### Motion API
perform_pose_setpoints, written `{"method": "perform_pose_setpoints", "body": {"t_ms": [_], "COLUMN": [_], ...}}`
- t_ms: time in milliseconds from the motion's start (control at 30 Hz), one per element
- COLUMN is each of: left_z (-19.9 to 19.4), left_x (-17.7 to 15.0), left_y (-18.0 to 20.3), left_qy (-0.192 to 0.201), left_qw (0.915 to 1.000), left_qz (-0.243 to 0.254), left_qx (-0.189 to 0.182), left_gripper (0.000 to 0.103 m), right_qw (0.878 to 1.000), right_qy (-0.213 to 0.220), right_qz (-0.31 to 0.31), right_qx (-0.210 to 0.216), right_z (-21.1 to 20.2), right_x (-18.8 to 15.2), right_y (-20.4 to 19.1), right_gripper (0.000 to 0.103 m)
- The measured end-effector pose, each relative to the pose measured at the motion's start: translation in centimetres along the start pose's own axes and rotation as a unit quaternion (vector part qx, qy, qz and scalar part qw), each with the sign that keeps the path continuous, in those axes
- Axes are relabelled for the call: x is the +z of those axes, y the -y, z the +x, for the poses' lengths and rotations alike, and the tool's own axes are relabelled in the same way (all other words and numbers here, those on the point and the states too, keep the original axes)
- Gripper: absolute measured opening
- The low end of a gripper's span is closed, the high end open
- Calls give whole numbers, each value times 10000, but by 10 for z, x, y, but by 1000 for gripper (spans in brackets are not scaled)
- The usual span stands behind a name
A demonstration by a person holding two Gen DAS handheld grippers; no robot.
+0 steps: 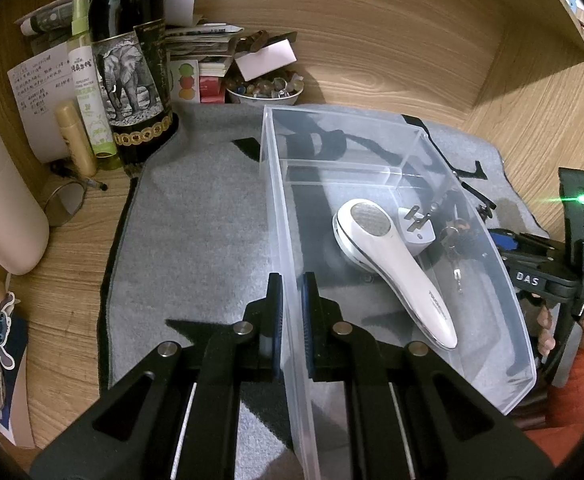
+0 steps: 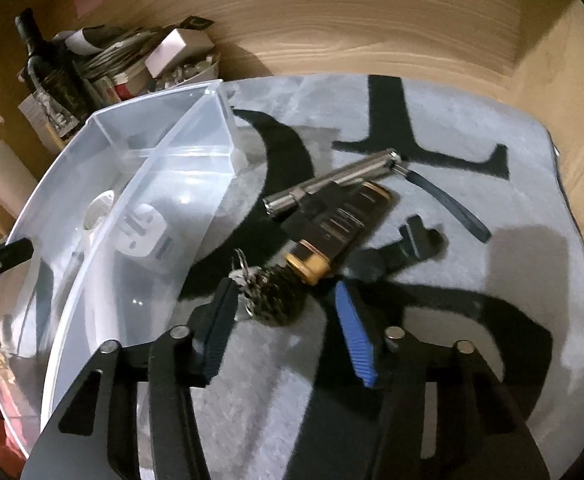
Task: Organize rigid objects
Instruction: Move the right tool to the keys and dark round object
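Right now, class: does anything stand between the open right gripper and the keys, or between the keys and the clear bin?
Nothing visible blocks the right gripper: the keys lie between its open fingers. Toward the clear bin, only its own side wall stands left of them, so they likely must go over the rim.

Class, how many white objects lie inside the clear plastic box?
2: a handheld device on the box floor, and a plug adapter beside its head, toward the right wall. The walls are clear, so none seems hidden.
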State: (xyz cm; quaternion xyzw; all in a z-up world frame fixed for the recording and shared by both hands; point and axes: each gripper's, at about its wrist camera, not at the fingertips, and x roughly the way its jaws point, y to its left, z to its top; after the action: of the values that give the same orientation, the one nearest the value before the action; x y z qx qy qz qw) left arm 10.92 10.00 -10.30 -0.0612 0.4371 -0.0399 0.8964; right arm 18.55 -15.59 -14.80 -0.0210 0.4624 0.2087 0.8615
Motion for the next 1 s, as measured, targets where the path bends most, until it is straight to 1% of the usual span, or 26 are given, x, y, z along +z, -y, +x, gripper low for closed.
{"method": "perform_pose_setpoints", "body": {"t_ms": [33,67,200,400,533,567,633,733,800,867,900,933,967,1000], "left_z": [0,0,0,0,0,0,0,0,0,0,0,0,0,-1], "left_x": [0,0,0,0,0,0,0,0,0,0,0,0,0,0], "left_y": [0,0,0,0,0,0,0,0,0,-1,-1,-2,-2,-3], "left_qy": [0,-1,-3,-3,-2,-3,-1,5,8,8,6,6,6,7], "left_qw": [10000,10000,10000,10000,10000,10000,10000,10000,10000,10000,10000,10000,10000,10000], "left_qz": [2,4,7,5,9,8,8,10,11,11,8,8,8,7], "left_qx": [1,2,-1,1,4,1,1,15,12,7,-2,-9,-16,-23], "left_gripper": [10,10,10,10,10,10,10,10,10,10,10,10,10,10], "right_qw": [10000,10000,9999,9996,9989,9985,9980,9966,9954,9952,9962,9970,9974,9977], "right_qy": [-22,-33,66,236,440,508,600,789,882,884,784,687,618,555], "right_qz": [-45,-87,-154,-78,-41,-51,-102,-202,-320,-341,-316,-291,-275,-254], "right_qx": [5,36,-18,-100,-162,-172,-146,-130,-196,-235,-228,-229,-244,-277], "right_z": [2,3,-3,-20,-36,-40,-47,-56,-60,-59,-55,-50,-46,-43], "right_x": [1,1,0,-3,0,1,5,11,14,15,16,15,14,12], "right_y": [-2,-4,-7,1,3,3,1,-5,-9,-10,-9,-8,-7,-5], "right_gripper": [33,29,28,28,28,25,15,15,15,16,16,20,29,35]}}
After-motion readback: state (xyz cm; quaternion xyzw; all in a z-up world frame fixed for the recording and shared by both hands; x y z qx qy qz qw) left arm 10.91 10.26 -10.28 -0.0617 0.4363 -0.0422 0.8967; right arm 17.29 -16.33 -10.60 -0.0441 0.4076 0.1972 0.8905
